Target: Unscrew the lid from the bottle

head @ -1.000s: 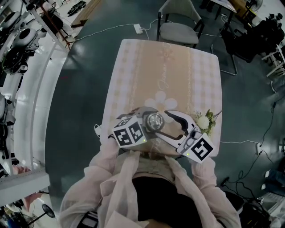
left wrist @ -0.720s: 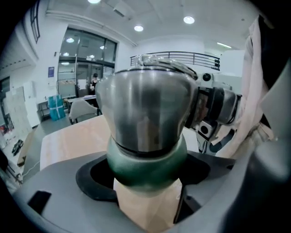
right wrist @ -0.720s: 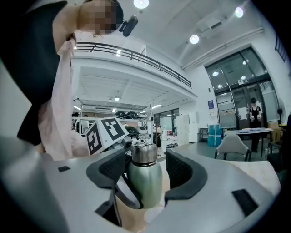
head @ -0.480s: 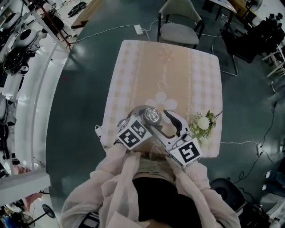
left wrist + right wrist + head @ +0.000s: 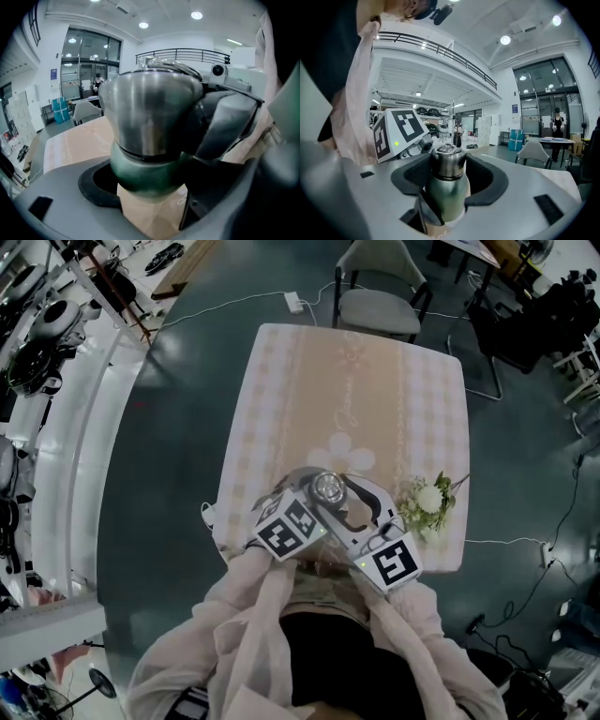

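A dark green bottle (image 5: 145, 173) with a shiny steel lid (image 5: 327, 488) stands held over the near edge of the table. My left gripper (image 5: 150, 187) is shut on the green body just below the lid, and in the head view the left gripper (image 5: 309, 493) reaches in from the lower left. My right gripper (image 5: 449, 176) comes in nearly level with the lid (image 5: 448, 161) between its dark pads (image 5: 410, 176). Its jaws have just been closing around the lid, and a thin gap still shows. In the head view the right gripper (image 5: 342, 501) straddles the lid from the lower right.
The table (image 5: 347, 381) wears a beige checked cloth with flower prints. A small bunch of white flowers (image 5: 427, 498) lies at its right edge, near my right gripper. A grey chair (image 5: 380, 296) stands beyond the far side. Cables and a power strip (image 5: 291, 301) lie on the floor.
The right gripper's marker cube has slid left and its jaws have drawn in around the lid. The left gripper has rolled, its cube shifting right. The bottle has hardly moved.
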The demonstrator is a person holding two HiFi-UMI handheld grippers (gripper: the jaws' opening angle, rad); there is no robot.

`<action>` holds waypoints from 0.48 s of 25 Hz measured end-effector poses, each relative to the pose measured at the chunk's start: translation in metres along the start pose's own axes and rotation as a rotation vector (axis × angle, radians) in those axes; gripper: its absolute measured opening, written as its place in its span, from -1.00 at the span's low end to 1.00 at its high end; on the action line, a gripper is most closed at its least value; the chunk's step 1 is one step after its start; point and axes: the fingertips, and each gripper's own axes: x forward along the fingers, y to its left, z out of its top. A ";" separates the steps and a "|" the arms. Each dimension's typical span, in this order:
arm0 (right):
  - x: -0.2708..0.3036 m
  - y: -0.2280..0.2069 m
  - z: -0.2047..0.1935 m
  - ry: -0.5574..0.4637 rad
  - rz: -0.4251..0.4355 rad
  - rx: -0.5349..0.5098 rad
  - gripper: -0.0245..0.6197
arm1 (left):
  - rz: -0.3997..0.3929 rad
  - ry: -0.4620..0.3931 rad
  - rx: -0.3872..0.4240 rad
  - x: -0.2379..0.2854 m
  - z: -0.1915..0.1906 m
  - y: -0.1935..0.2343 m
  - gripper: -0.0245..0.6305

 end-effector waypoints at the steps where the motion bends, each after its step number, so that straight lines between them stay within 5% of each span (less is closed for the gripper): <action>1: -0.001 0.001 0.000 -0.002 0.013 0.000 -0.18 | -0.002 0.008 0.014 0.000 -0.001 -0.001 0.28; 12: -0.018 0.020 0.003 0.040 0.285 -0.067 -0.17 | -0.169 0.028 0.241 -0.009 -0.006 -0.027 0.28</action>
